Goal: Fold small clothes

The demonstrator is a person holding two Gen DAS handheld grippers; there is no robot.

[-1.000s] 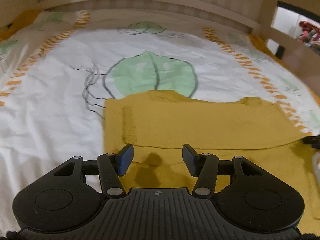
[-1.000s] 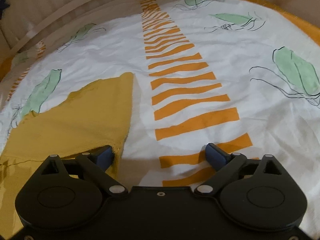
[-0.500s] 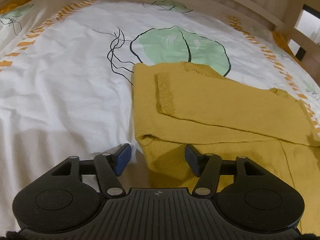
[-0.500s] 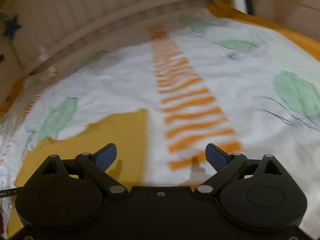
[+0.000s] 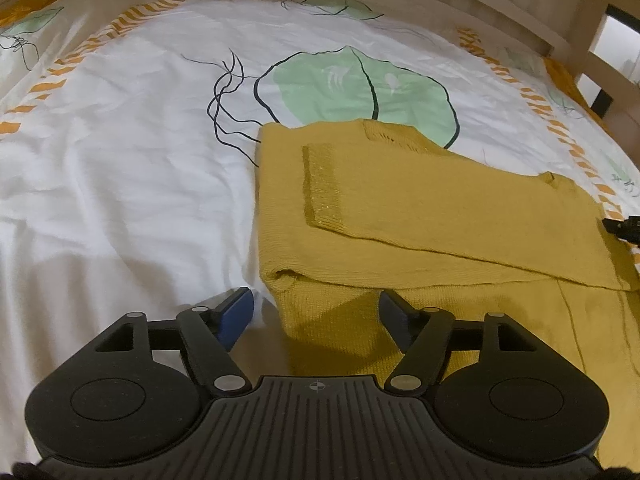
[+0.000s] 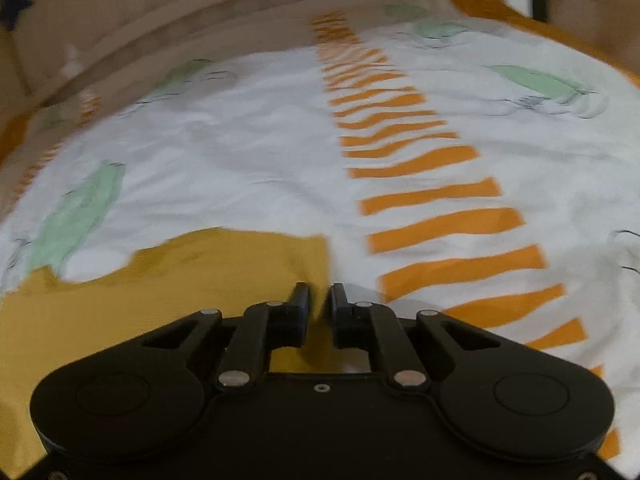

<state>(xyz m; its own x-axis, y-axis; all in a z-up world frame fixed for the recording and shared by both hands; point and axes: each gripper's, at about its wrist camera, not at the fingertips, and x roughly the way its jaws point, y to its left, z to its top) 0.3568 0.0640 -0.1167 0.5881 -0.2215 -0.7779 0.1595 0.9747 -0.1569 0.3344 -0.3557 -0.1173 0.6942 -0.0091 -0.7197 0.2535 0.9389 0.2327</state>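
Printed bedding (image 5: pixel 120 168) covers the work surface, bounded by a wooden bed frame (image 5: pixel 520 20) at 12 o'clock. A mustard sweater (image 5: pixel 420 216) lies at centre, one sleeve folded across its body. The right gripper (image 6: pixel 319 300), spread wide half a second ago, has now closed on the sweater's edge at 6 o'clock, readying a fold. The left gripper (image 5: pixel 316 304) remains open, straddling the lower-left corner.
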